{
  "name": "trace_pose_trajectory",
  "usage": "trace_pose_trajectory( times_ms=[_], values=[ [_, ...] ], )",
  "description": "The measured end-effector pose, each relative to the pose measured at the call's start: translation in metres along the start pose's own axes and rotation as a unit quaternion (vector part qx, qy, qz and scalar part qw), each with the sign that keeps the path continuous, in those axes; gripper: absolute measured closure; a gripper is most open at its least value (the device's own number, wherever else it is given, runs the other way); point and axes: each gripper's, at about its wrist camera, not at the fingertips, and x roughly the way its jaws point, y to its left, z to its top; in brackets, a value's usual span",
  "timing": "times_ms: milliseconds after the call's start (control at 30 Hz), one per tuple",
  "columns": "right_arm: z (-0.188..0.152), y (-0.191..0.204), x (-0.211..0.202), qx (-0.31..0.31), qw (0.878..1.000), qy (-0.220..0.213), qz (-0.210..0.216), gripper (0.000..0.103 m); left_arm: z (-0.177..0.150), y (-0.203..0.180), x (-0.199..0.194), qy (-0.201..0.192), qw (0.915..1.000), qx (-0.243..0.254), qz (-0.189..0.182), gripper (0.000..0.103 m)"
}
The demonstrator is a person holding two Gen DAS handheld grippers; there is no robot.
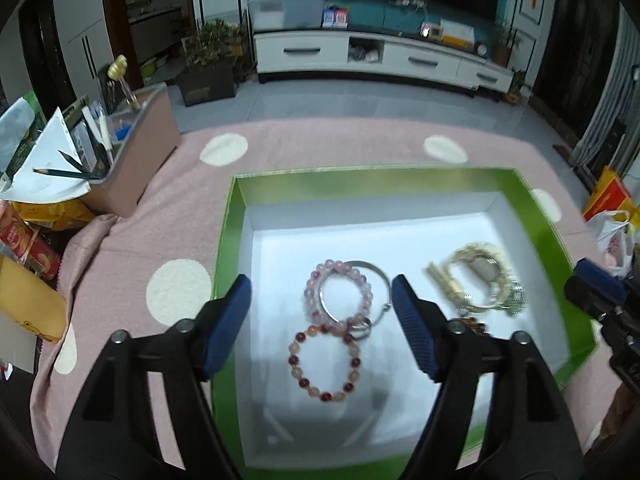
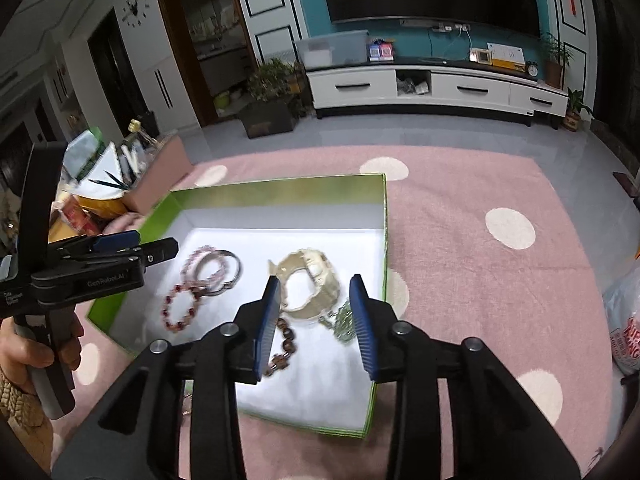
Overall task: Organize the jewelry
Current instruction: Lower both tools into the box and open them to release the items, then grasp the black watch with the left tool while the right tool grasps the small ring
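A green box (image 1: 360, 176) with a white inside lies on a pink dotted cloth. It holds a pale pink bead bracelet (image 1: 338, 292) over a silver bangle (image 1: 378, 280), a red bead bracelet (image 1: 324, 364) and a cream watch (image 1: 476, 276). My left gripper (image 1: 321, 282) hovers open above the bracelets, nothing between its pads. In the right wrist view my right gripper (image 2: 316, 280) stands open over the watch (image 2: 308, 280), not touching it. A brown bead bracelet (image 2: 284, 344) and a greenish chain (image 2: 342, 322) lie beside it in the box (image 2: 280, 188).
A pink bin (image 1: 136, 148) with pencils and papers stands at the back left, with snack packets (image 1: 24, 240) beside it. A white plastic bag (image 2: 624, 320) lies to the right of the box. A hand (image 2: 24, 344) holds the left gripper's handle.
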Motion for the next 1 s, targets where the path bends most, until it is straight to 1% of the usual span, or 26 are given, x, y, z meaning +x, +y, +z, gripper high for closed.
trace_pose_trajectory(
  times_ms=[67,200,300,333,433,533,600,700,767,800,833,867,900,933,1000],
  values=[
    [-0.007,0.003,-0.011,0.001,1.000,-0.006,0.010,0.067,-0.004,0.001,-0.018,-0.015,0.9998,-0.004,-0.012,0.021],
    [-0.024,0.008,-0.030,-0.004,1.000,-0.009,0.028,0.065,-0.023,0.011,-0.059,-0.050,0.9978,-0.019,-0.040,0.018],
    [-0.036,0.012,-0.040,-0.009,0.999,-0.008,0.036,0.065,-0.041,0.018,-0.077,-0.061,0.9965,-0.022,-0.053,0.018],
    [-0.042,0.014,-0.044,-0.010,0.999,-0.006,0.039,0.065,-0.053,0.021,-0.084,-0.061,0.9964,-0.020,-0.056,0.018],
    [-0.055,0.018,-0.049,-0.011,0.999,0.003,0.047,0.065,-0.076,0.022,-0.090,-0.054,0.9963,-0.007,-0.067,0.018],
    [-0.069,0.023,-0.050,-0.015,0.998,0.018,0.055,0.065,-0.100,0.017,-0.089,-0.042,0.9959,0.023,-0.077,0.018],
    [-0.079,0.028,-0.047,-0.021,0.998,0.031,0.057,0.065,-0.115,0.010,-0.084,-0.028,0.9950,0.047,-0.083,0.018],
    [-0.089,0.034,-0.042,-0.029,0.996,0.047,0.063,0.065,-0.132,-0.004,-0.072,-0.008,0.9938,0.076,-0.081,0.018],
    [-0.094,0.039,-0.036,-0.034,0.996,0.057,0.066,0.065,-0.138,-0.011,-0.064,-0.001,0.9936,0.084,-0.076,0.019],
    [-0.097,0.043,-0.032,-0.036,0.995,0.063,0.068,0.065,-0.139,-0.016,-0.057,0.002,0.9938,0.084,-0.072,0.021],
    [-0.098,0.045,-0.029,-0.037,0.995,0.066,0.070,0.065,-0.139,-0.018,-0.052,0.003,0.9940,0.083,-0.071,0.030],
    [-0.099,0.048,-0.026,-0.038,0.994,0.070,0.071,0.065,-0.139,-0.020,-0.046,0.005,0.9945,0.081,-0.067,0.036],
    [-0.101,0.050,-0.023,-0.039,0.994,0.072,0.073,0.065,-0.138,-0.021,-0.040,0.008,0.9953,0.073,-0.064,0.052],
    [-0.103,0.052,-0.019,-0.041,0.994,0.076,0.074,0.065,-0.137,-0.020,-0.036,0.012,0.9957,0.065,-0.065,0.070],
    [-0.104,0.057,-0.013,-0.045,0.993,0.081,0.075,0.065,-0.138,-0.018,-0.030,0.017,0.9964,0.050,-0.067,0.087]
  ],
)
